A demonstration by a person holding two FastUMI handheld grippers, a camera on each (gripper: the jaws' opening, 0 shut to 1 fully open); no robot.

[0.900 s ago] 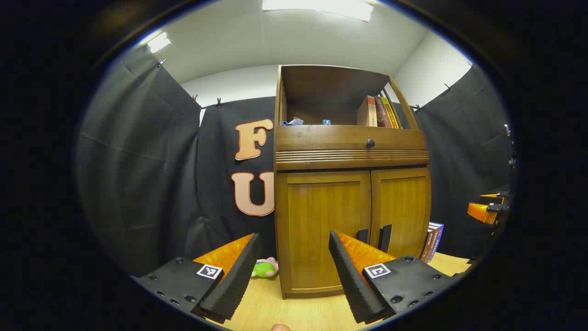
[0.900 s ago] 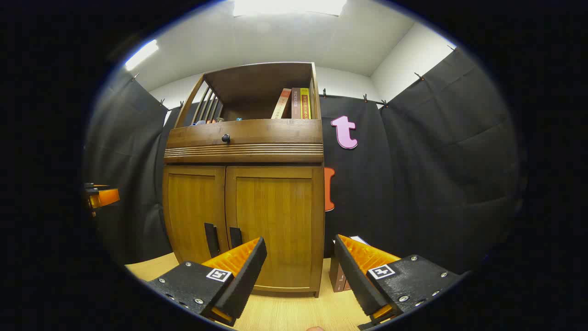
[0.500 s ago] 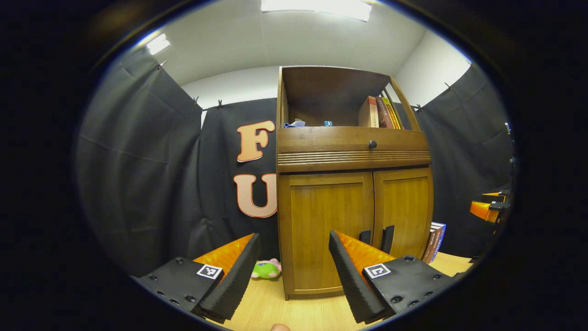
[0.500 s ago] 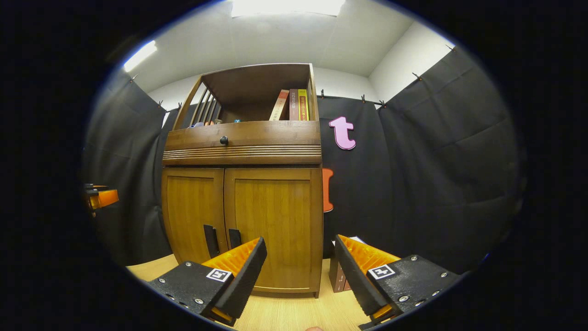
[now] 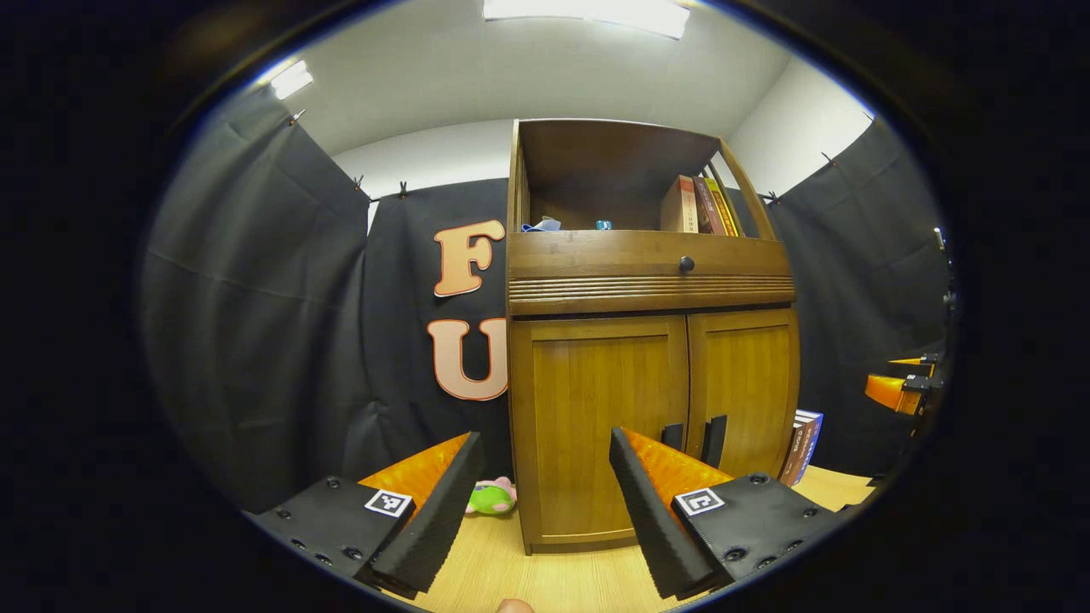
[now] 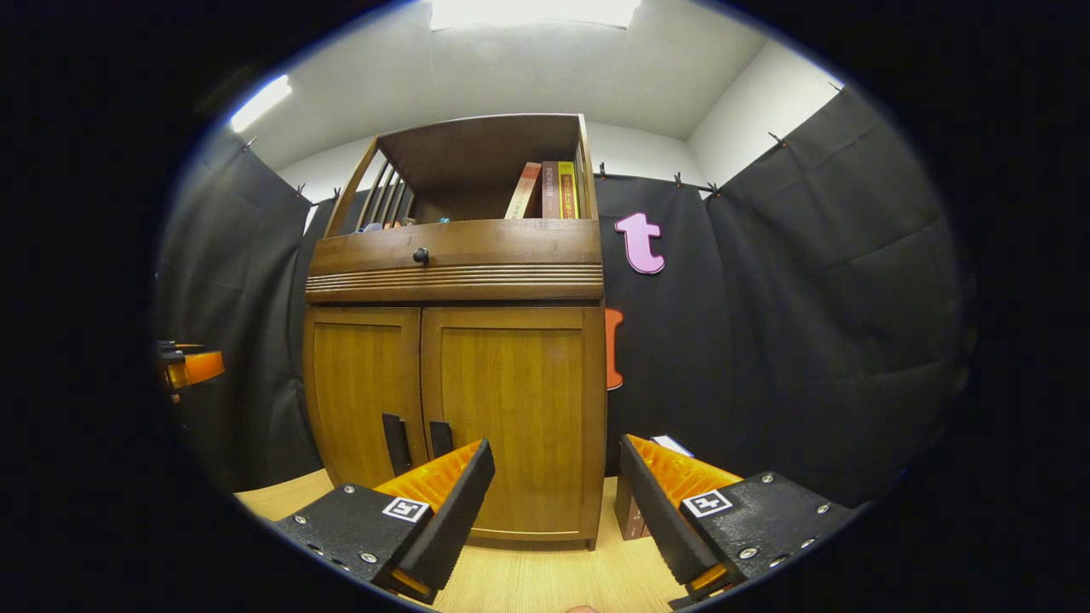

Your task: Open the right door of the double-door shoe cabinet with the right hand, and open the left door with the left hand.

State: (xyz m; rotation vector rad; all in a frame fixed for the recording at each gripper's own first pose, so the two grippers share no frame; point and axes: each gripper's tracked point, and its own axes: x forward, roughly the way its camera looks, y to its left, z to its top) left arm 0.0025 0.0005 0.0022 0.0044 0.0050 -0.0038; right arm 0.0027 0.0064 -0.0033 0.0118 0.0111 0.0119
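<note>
A wooden shoe cabinet (image 5: 651,272) stands on a light wood floor, both lower doors closed. In the left gripper view the left door (image 5: 596,417) and right door (image 5: 745,383) meet at two dark handles (image 5: 714,438). My left gripper (image 5: 541,477) is open, a short way in front of the left door, holding nothing. In the right gripper view the right door (image 6: 511,409) faces me, its dark handle (image 6: 439,438) beside the left door's handle (image 6: 392,443). My right gripper (image 6: 553,481) is open and apart from the cabinet.
Books (image 5: 698,206) stand on the open top shelf above a drawer with a dark knob (image 5: 686,265). A green plush toy (image 5: 491,496) lies left of the cabinet. More books (image 5: 802,446) lean at its right side. The other gripper (image 5: 903,387) shows far right.
Both views shifted only slightly; the cabinet sits almost where it was. Doors stay closed and both grippers stay open.
</note>
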